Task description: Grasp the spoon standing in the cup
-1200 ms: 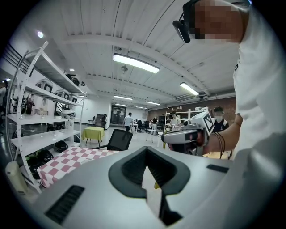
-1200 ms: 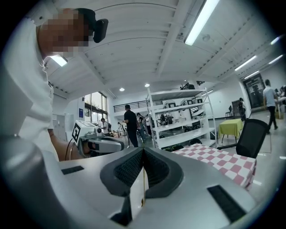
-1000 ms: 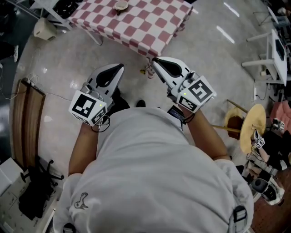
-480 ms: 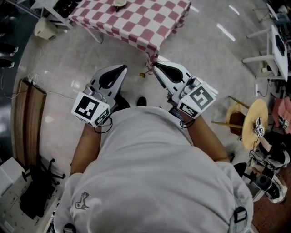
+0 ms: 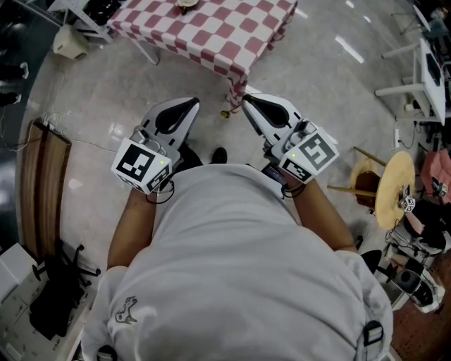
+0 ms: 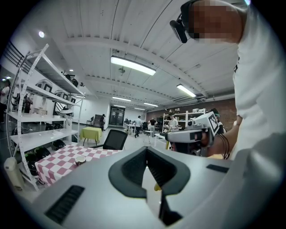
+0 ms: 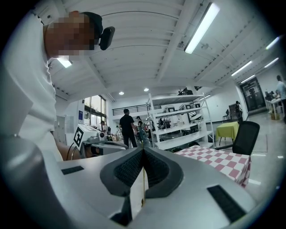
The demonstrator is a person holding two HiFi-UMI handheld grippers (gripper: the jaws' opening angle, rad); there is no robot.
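Observation:
A small cup (image 5: 187, 4) stands on the red-and-white checkered table (image 5: 211, 35) at the top edge of the head view; the spoon is too small to make out. The left gripper view shows the cup (image 6: 80, 159) far off at lower left. I hold both grippers at chest height over the floor, well short of the table. My left gripper (image 5: 190, 104) is shut with nothing in it, its jaws meeting at the tips (image 6: 146, 148). My right gripper (image 5: 246, 99) is also shut and holds nothing (image 7: 143, 150).
White shelving racks (image 6: 40, 116) stand beside the table. A black office chair (image 6: 114, 139) and a yellow-green table (image 6: 91, 133) are beyond it. A round wooden stool (image 5: 391, 187) is at the right, a wooden bench (image 5: 39, 183) at the left. People stand in the background.
The table and cup have slid slightly toward the top of the head view. Both grippers stay shut and have barely shifted.

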